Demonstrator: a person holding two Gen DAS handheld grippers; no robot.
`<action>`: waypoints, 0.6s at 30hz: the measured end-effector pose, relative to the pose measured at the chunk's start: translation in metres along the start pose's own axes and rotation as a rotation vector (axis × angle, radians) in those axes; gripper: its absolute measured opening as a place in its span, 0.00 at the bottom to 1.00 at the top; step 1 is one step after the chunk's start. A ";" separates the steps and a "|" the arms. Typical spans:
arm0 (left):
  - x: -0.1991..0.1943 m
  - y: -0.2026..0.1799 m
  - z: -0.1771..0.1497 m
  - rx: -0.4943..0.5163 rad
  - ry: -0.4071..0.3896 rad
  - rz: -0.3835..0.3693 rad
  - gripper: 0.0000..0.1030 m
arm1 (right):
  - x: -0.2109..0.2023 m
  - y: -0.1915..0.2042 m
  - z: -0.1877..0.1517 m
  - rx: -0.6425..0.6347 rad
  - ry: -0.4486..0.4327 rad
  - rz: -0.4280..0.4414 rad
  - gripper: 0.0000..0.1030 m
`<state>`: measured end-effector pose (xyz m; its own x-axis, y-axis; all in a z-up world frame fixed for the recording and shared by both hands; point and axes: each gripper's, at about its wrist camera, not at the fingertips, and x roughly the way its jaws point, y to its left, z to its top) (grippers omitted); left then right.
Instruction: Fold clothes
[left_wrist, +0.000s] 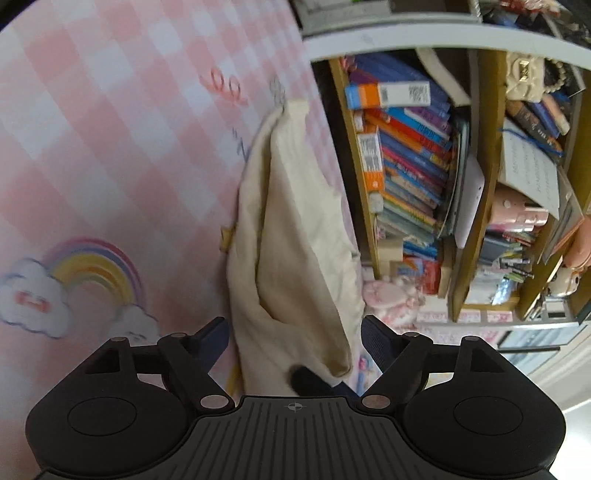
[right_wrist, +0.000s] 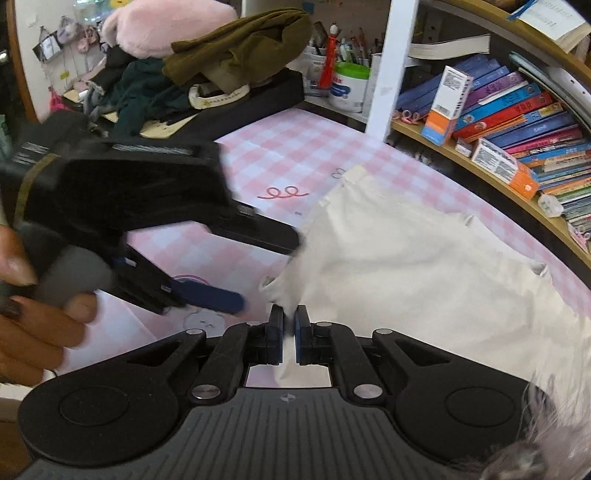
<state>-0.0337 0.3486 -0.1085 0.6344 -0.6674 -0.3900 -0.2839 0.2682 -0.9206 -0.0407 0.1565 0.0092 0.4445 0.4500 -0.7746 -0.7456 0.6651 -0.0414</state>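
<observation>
A cream garment lies rumpled on the pink checked table cover. My right gripper is shut on the garment's near left corner, and cloth shows between its blue pads. In the right wrist view my left gripper is held by a hand at the left, its jaws spread, tips at the garment's left edge. In the left wrist view the left gripper stands open with the cream garment lying loose between its fingers, not pinched.
A bookshelf packed with books runs along the table's right side, close to the garment. A heap of dark and olive clothes on a black case sits at the back. A white tub and pens stand behind a white post.
</observation>
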 end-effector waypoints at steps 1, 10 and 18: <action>0.004 0.000 0.000 0.004 0.007 0.005 0.78 | 0.000 0.001 0.000 -0.005 0.003 0.008 0.05; 0.018 0.006 0.000 -0.006 -0.003 0.036 0.78 | -0.004 -0.012 -0.006 0.062 0.018 0.021 0.25; 0.018 0.007 -0.002 0.007 -0.018 0.032 0.78 | -0.012 -0.022 -0.011 0.093 0.015 -0.016 0.35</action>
<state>-0.0254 0.3373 -0.1219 0.6377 -0.6462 -0.4194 -0.2988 0.2943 -0.9078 -0.0358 0.1296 0.0125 0.4481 0.4302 -0.7837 -0.6889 0.7249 0.0041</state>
